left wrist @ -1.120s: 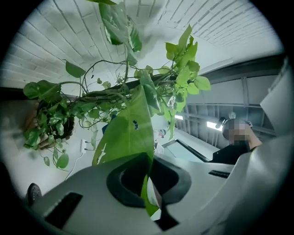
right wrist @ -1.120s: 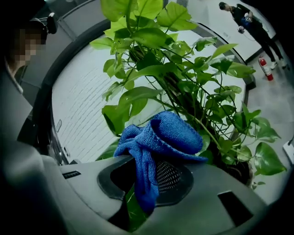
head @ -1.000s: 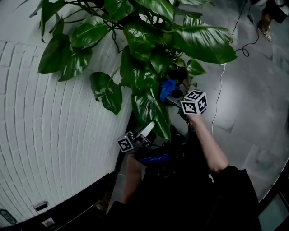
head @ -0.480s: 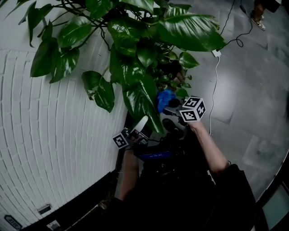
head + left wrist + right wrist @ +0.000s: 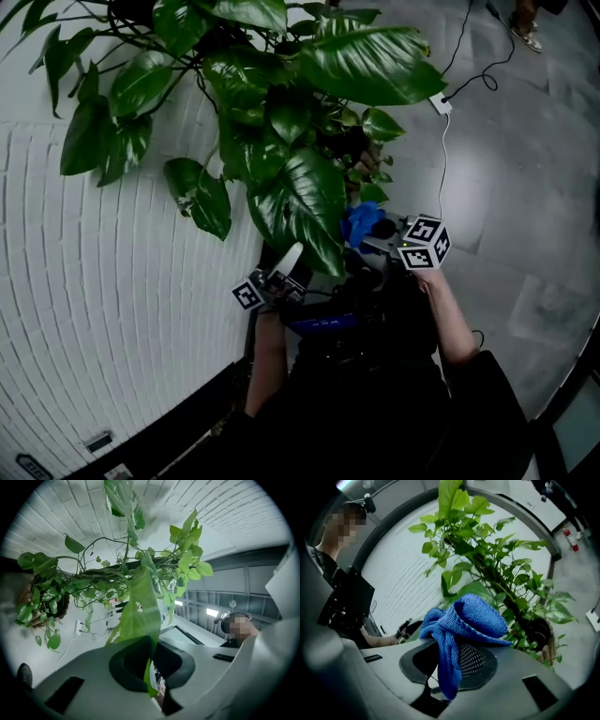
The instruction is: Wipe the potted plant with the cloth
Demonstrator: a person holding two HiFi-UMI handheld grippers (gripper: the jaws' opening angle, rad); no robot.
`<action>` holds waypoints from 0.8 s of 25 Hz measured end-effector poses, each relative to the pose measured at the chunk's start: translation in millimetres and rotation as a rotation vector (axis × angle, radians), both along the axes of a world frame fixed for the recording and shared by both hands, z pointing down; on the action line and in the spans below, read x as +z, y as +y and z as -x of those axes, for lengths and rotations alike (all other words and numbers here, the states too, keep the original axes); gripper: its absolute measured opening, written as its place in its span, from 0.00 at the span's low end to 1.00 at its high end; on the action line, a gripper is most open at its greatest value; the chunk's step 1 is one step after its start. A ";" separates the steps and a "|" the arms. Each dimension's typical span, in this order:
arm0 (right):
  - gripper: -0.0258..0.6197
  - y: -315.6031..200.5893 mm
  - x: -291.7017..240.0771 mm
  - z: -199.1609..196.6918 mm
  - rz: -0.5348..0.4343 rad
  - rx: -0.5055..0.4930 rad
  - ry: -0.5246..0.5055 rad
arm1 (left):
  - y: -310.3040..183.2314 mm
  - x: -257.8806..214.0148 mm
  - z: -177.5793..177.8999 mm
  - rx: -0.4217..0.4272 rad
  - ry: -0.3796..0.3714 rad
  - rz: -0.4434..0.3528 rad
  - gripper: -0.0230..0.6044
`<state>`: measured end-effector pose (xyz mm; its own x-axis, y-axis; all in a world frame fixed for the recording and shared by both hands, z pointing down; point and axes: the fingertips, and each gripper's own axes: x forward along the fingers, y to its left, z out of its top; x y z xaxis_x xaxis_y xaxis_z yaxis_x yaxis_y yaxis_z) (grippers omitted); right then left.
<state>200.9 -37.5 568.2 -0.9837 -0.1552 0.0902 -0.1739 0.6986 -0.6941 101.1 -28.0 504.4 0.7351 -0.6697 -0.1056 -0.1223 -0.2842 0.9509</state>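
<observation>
The potted plant spreads broad glossy leaves over the upper part of the head view; its dark pot shows at the right of the right gripper view. My left gripper is shut on the tip of one long hanging leaf, and that leaf runs up from between the jaws of the left gripper. My right gripper is shut on a bunched blue cloth, which sits just right of that leaf. The cloth bulges out over the right gripper.
A curved white brick wall fills the left side. Grey floor tiles lie to the right, with a white cable and plug block. Someone's feet stand at the top right.
My right gripper has carried the blue cloth down and to the right in the head view, closer to me beside the big leaf. The left gripper still holds the leaf tip in place.
</observation>
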 end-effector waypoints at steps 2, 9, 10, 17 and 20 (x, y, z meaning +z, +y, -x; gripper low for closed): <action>0.21 -23.6 -26.0 -23.8 -0.055 0.079 -0.013 | -0.1 7.3 -2.6 0.027 -0.076 0.008 0.07; 0.21 -96.0 -111.5 2.9 -0.266 0.120 -0.080 | 4.0 20.6 -1.3 0.045 -0.198 0.024 0.07; 0.21 -103.5 -114.0 17.4 -0.270 0.107 -0.083 | 3.6 19.9 -2.0 0.040 -0.195 0.021 0.07; 0.21 -157.2 -110.2 98.4 -0.193 0.107 -0.071 | 8.1 15.9 -1.0 0.005 -0.184 0.005 0.07; 0.21 -160.0 -100.3 123.2 -0.174 0.046 -0.032 | 7.8 13.5 0.0 -0.005 -0.176 -0.009 0.07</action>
<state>77.7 -197.4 467.9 -0.9771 -0.2109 0.0269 -0.1884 0.8003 -0.5692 101.1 -20.2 517.8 0.7394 -0.6731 0.0185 -0.2879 -0.2912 0.9123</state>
